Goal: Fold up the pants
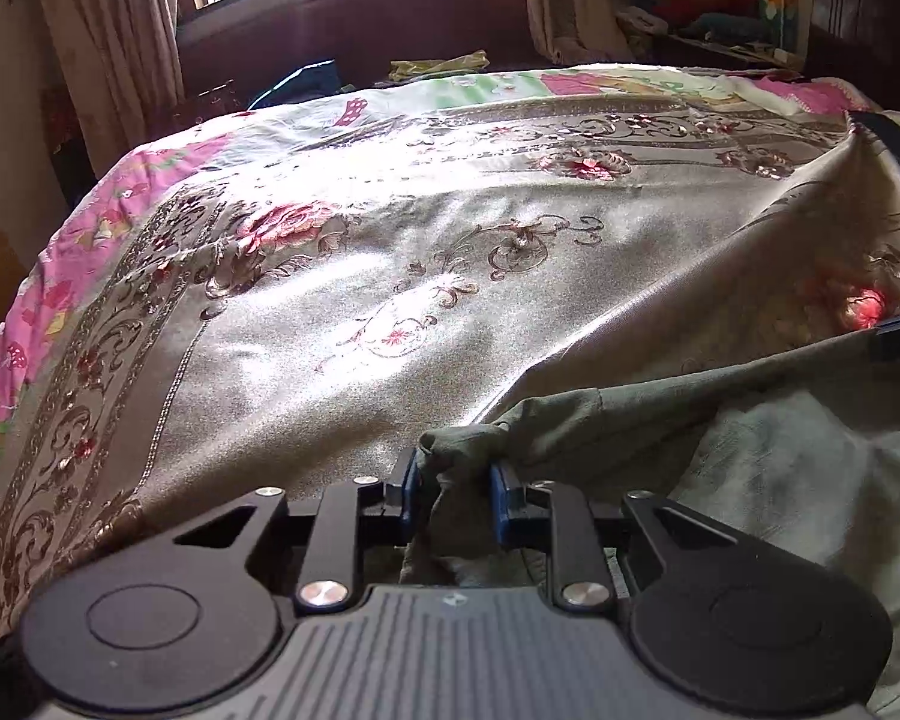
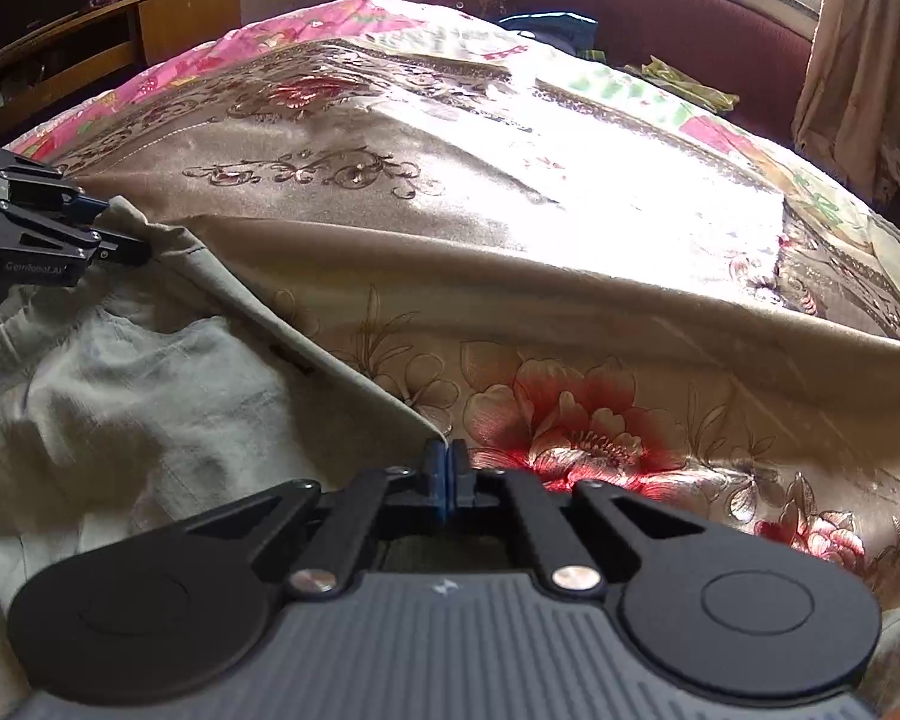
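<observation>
With the left gripper [image 1: 453, 495] and right gripper [image 2: 448, 471] both clamped on the pants [image 2: 120, 396] edge, we keep it taut, carrying toward 12 o'clock

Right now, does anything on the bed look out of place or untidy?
Yes. The pants are crumpled, with the pale inner lining showing, held at the edge by the left gripper and the right gripper. The bedspread has a raised fold across it beside them. Nothing looks damaged or spilled.

Bed [image 1: 342, 312] carries floral bedspread [image 2: 570, 312] and pants [image 2: 120, 396].
</observation>
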A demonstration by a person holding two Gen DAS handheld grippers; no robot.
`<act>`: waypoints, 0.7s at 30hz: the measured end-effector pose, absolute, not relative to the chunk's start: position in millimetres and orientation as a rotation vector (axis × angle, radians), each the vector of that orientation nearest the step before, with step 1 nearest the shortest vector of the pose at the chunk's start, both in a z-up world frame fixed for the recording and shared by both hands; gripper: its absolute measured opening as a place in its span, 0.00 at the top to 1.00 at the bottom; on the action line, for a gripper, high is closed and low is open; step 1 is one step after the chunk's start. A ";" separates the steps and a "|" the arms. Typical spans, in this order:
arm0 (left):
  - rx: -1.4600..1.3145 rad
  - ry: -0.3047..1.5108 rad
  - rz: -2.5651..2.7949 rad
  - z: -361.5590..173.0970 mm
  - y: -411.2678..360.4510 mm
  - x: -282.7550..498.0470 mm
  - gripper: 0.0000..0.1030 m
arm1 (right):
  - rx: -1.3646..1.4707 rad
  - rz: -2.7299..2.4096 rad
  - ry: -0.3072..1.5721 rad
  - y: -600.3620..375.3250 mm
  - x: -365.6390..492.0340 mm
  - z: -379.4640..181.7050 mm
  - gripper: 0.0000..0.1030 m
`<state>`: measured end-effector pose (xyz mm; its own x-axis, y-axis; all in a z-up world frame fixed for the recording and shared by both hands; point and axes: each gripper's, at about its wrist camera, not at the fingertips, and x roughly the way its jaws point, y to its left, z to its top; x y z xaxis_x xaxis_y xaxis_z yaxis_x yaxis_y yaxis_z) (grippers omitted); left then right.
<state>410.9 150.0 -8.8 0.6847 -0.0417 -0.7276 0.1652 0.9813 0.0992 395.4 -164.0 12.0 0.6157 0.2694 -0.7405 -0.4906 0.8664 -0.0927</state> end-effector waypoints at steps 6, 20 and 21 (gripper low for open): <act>0.023 0.726 -0.177 31.9 169.9 350.9 0.74 | -0.215 0.480 0.723 -180.8 321.3 59.1 1.00; -0.084 0.886 -0.108 -17.6 214.5 156.9 0.75 | -0.187 0.567 0.961 -143.7 144.4 1.8 0.99; -0.078 0.877 -0.103 -19.4 213.4 148.7 0.75 | -0.215 0.562 0.954 -139.1 142.1 -0.1 0.99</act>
